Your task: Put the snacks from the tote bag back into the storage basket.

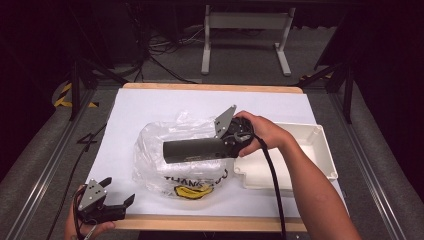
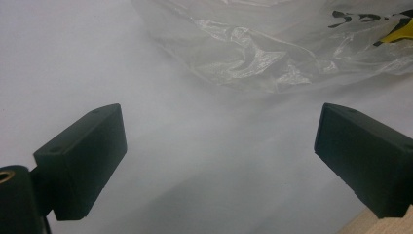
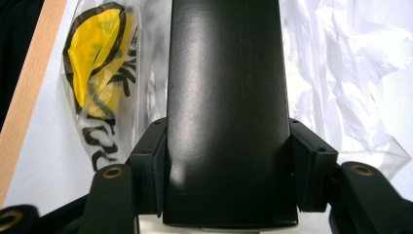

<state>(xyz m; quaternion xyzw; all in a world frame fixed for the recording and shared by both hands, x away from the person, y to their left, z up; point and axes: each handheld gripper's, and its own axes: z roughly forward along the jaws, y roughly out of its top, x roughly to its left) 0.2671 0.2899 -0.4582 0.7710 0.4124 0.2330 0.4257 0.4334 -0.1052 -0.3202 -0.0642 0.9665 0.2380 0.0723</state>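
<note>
Gripping one dark box (image 1: 197,150) level above one plastic bag (image 1: 160,172), the right gripper (image 1: 227,145) clamps its end. Left gripper (image 1: 116,192) rests spread and empty at the table's near edge (image 1: 210,223); one white tray (image 1: 300,165) borders the right.

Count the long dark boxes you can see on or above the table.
1: the long dark box is clamped in the right gripper, level above the clear crinkled plastic bag. Others could be hidden inside it.
</note>
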